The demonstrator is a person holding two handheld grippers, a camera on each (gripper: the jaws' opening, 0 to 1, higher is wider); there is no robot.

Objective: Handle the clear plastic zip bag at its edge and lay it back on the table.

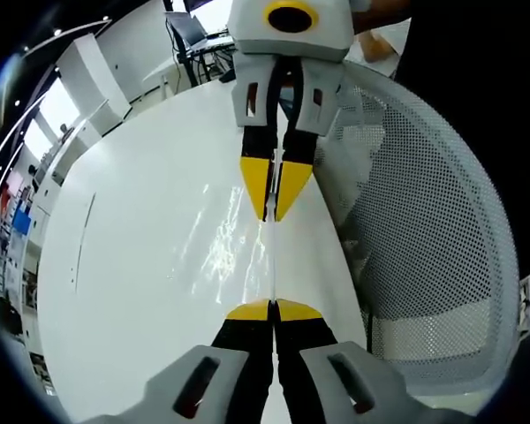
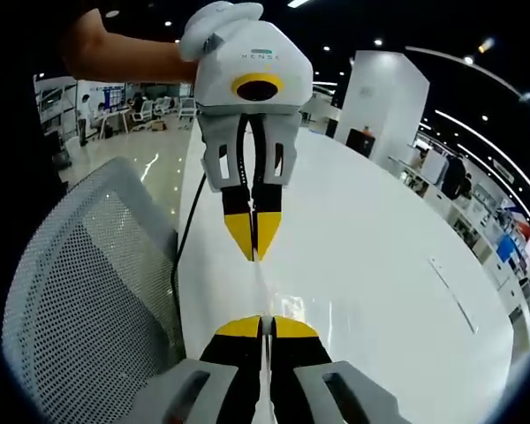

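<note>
Left gripper (image 1: 272,309) has its yellow-tipped jaws pressed together on one edge of the clear bag (image 1: 238,243); right gripper (image 2: 266,327) pinches the opposite edge the same way; each gripper faces the other, the right gripper (image 1: 275,208) reaching in from the top of the left gripper view, the left gripper (image 2: 253,250) likewise in the right gripper view; the bag (image 2: 263,287) stretches taut between them over the white table (image 1: 132,265), near its edge; a mesh chair (image 1: 424,238) stands beside the table (image 2: 380,265).
</note>
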